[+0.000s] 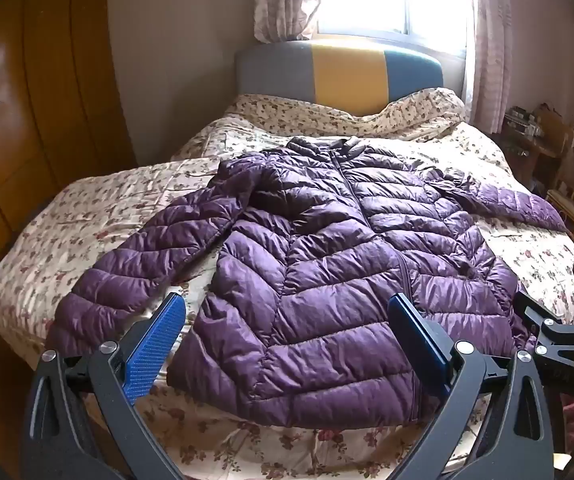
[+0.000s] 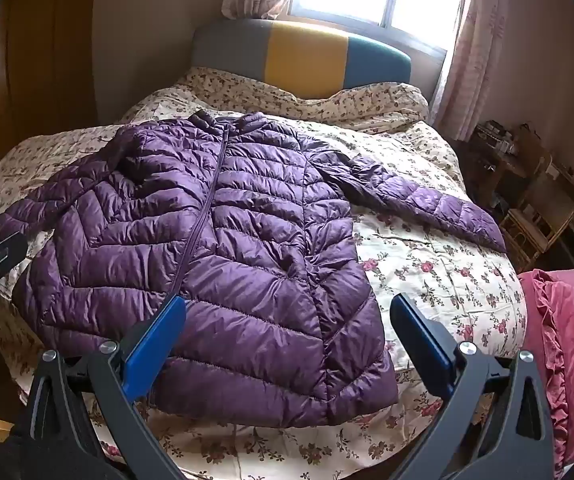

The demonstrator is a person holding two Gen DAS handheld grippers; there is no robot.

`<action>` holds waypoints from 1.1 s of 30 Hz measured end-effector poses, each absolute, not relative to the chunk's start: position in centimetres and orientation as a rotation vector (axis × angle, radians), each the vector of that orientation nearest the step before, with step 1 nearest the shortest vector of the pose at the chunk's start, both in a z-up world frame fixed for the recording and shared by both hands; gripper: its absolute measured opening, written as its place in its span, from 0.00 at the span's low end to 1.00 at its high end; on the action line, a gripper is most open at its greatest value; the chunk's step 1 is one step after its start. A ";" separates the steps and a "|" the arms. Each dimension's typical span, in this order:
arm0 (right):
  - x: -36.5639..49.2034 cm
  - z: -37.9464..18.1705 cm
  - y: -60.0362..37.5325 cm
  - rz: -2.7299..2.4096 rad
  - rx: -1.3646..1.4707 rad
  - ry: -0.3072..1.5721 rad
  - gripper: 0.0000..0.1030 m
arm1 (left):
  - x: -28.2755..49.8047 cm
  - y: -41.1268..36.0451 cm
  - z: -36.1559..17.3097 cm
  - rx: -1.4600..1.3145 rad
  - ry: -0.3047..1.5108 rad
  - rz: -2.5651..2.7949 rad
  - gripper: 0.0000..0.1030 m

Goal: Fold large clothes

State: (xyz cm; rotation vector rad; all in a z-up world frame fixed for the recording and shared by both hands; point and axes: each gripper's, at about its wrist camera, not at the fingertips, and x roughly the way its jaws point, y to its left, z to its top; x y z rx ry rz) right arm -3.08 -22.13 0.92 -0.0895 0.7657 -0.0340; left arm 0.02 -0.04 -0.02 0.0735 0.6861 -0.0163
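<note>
Purple jacket (image 1: pixel 327 264) unfolded beneath wide-open, empty fingers (image 1: pixel 155 344) of both grippers

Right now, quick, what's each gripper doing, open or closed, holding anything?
Left gripper: open, holding nothing, poised above the purple jacket.
Right gripper: open, holding nothing, above the jacket's hem.

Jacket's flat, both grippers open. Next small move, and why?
Probably lower the left gripper onto the left sleeve cuff and pinch it, ready to fold it across the body. The jacket lies spread front-up on the bed, zipped, both sleeves angled outward and unfolded. Both grippers hover at the hem holding nothing; the right gripper could mirror this on the right sleeve.
</note>
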 end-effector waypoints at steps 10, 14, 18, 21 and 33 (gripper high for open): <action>-3.0 0.7 -21.9 -0.037 -0.101 0.772 0.98 | 0.0 0.0 0.0 0.068 0.689 -0.019 0.97; -3.2 0.7 -21.7 -0.035 -0.100 0.771 0.98 | 0.0 0.0 0.0 0.069 0.690 -0.018 0.97; -2.9 0.5 -21.9 -0.039 -0.099 0.777 0.98 | 0.0 0.0 0.0 0.068 0.691 -0.017 0.97; -3.0 0.2 -21.9 -0.039 -0.097 0.777 0.98 | 0.0 0.0 -0.1 0.067 0.691 -0.018 0.97; -2.9 0.2 -22.0 -0.035 -0.098 0.782 0.98 | -0.6 0.5 -0.8 0.062 0.696 -0.013 0.97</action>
